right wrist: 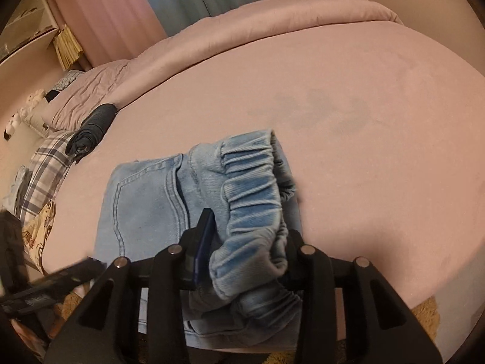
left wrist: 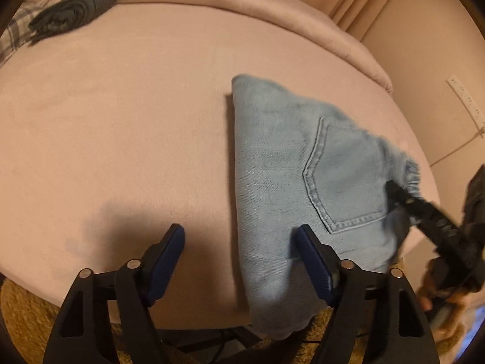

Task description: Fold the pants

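Light blue denim pants (left wrist: 272, 163) lie folded on the pink bed (left wrist: 121, 121), back pocket up, their near end hanging over the front edge. My left gripper (left wrist: 241, 233) is open just above them: its right finger is over the denim, its left finger over bare sheet, and the pants' left folded edge runs between them. In the right wrist view the bunched elastic waistband (right wrist: 251, 188) fills the gap between my right gripper's (right wrist: 248, 227) fingers, which are shut on it. The right gripper (left wrist: 397, 191) shows at the waistband's right end in the left wrist view.
A dark rolled garment (right wrist: 94, 124) and a plaid cloth (right wrist: 48, 163) lie at the bed's far left by the pillows. A folded pink duvet (right wrist: 272, 24) runs along the back. A brown shaggy rug (left wrist: 24, 309) lies below the front edge.
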`<state>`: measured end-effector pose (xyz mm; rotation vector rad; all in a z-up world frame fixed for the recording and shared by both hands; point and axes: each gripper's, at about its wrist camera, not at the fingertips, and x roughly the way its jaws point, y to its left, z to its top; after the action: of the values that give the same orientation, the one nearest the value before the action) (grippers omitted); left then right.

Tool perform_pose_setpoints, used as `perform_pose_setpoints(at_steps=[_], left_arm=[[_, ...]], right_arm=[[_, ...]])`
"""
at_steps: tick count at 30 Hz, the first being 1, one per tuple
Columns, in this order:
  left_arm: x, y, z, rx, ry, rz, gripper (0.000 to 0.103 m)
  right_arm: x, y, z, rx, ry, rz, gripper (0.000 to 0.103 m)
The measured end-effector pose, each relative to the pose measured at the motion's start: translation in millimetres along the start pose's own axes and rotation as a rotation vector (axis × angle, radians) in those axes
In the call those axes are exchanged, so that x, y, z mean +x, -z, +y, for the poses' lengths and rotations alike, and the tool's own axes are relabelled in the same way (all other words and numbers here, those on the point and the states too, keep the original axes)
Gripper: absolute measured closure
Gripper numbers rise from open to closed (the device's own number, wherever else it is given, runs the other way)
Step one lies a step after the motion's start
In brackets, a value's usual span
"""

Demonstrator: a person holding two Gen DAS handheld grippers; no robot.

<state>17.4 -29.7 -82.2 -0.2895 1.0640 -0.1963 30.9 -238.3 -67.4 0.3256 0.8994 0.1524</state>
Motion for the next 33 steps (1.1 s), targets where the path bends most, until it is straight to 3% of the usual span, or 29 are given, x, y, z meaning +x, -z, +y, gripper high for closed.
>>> perform_pose_setpoints(at_steps=[3, 8, 10, 13, 15, 16, 17, 20, 22, 28, 33], left_arm=[[0, 1, -3, 0.015, -0.005, -0.012, 0.027], [1, 0, -2, 0.012, -0.002, -0.007, 0.027], [2, -2, -3, 0.011, -0.002, -0.006, 0.027], [0, -5, -1, 0.002, 0.014, 0.008, 0.031], [-5, -8, 4, -0.010, 0.026, 0.005, 0.041], [-8, -11, 7, -0.021, 0.034, -0.002, 0.045], [-11, -15, 10, -0.032, 0.039, -0.017, 0.049], [-15, -27, 13, -0.026, 0.035, -0.042, 0.063], [-15, -37, 15, -0.027, 0.050, -0.061, 0.069], [0, -66, 10, -0.009, 0.101, -0.069, 0.074], [35, -83, 6, 0.014, 0.053, -0.013, 0.074]], right_arm=[[-8, -9, 3, 0.000, 0.025, 0.011, 0.053], [-50, -13, 26, -0.139, 0.155, -0.128, 0.042], [-66, -16, 36, -0.178, 0.121, -0.165, 0.041], [-64, -15, 47, -0.216, 0.005, -0.131, 0.041], [-45, -9, 53, -0.226, -0.063, -0.057, 0.045], [-35, -5, 54, -0.231, -0.076, -0.025, 0.054], [-22, 2, 55, -0.242, -0.076, 0.013, 0.069], [10, 20, 49, -0.247, -0.060, 0.100, 0.082], [8, 27, 45, -0.267, -0.063, 0.059, 0.082], [4, 25, 21, -0.189, -0.123, 0.089, 0.092], [2, 30, 15, -0.188, -0.127, 0.086, 0.092]])
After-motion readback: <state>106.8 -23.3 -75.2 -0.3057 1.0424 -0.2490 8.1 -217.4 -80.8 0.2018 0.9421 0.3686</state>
